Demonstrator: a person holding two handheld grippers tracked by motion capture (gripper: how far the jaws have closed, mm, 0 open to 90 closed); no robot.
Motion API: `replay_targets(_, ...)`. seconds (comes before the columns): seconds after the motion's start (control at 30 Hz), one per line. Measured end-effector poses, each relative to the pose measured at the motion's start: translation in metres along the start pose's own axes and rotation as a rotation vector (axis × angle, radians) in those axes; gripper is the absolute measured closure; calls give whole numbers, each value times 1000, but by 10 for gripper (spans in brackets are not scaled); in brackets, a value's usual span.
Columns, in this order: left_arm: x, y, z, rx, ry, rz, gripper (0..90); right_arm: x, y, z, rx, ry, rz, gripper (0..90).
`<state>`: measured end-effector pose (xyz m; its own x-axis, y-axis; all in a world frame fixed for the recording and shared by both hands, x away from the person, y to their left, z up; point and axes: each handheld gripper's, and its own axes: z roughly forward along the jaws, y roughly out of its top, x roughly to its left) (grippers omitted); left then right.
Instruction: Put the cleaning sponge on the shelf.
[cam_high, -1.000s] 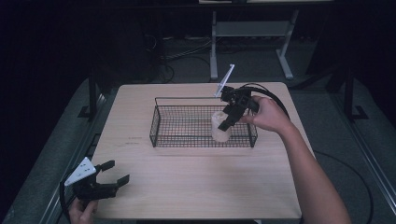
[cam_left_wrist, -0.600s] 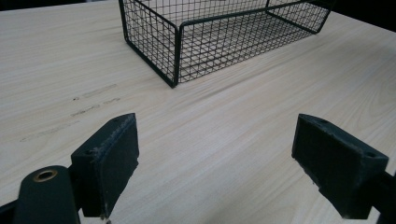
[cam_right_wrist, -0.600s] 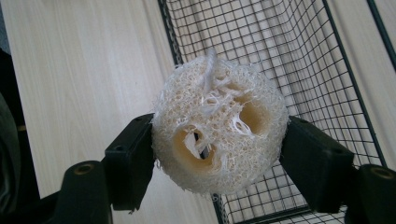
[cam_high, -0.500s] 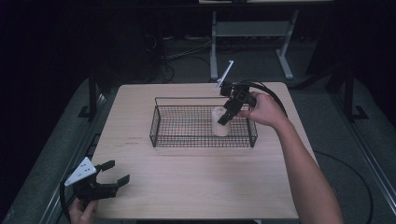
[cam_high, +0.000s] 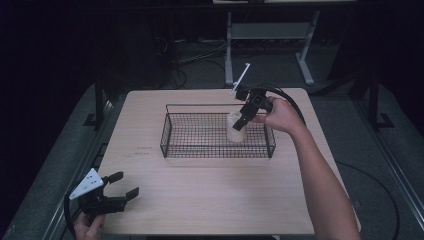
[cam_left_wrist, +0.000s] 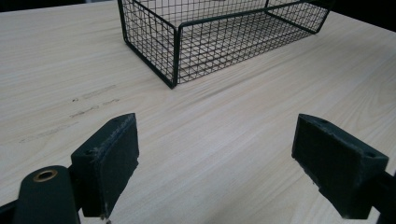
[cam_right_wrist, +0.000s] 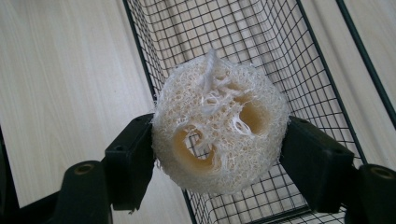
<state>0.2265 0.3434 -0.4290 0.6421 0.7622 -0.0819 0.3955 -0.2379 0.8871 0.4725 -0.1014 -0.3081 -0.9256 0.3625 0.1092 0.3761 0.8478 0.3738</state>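
A pale, fibrous loofah sponge (cam_high: 234, 133) (cam_right_wrist: 219, 126) is pinched between the jaws of my right gripper (cam_high: 239, 124) (cam_right_wrist: 219, 156), which is shut on it. It is held within the right half of the black wire basket (cam_high: 215, 156) (cam_right_wrist: 280, 51); I cannot tell whether it touches the basket floor. My left gripper (cam_high: 127, 183) (cam_left_wrist: 215, 154) hovers at the table's front left corner, open, with bare wood between its pads. The basket (cam_left_wrist: 219, 32) lies ahead of it.
The light wooden table (cam_high: 215, 200) carries the basket at its middle back. A white stick (cam_high: 241, 78) pokes up behind the right gripper. A metal stand (cam_high: 270, 35) and cables lie on the dark floor beyond the table.
My right gripper, with the loofah in it, has shifted slightly left and toward the far side of the basket. The left gripper has not moved.
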Motion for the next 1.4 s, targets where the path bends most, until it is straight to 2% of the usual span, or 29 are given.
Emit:
replay_targets(0.4, 0, 0, 0, 0, -1, 3, 141, -8, 1, 13, 22, -16, 16, 286)
replay_targets(0.83, -1, 0, 1, 0, -4, -2, 141, -19, -6, 32, 15, -4, 52, 285)
replay_targets(0.93, -2, 0, 1, 5, -3, 7, 141, -20, -7, 38, 35, -3, 53, 285)
replay_targets(1.4, -3, 1, 3, 10, -4, 4, 141, -26, -6, 43, 22, 4, 60, 285)
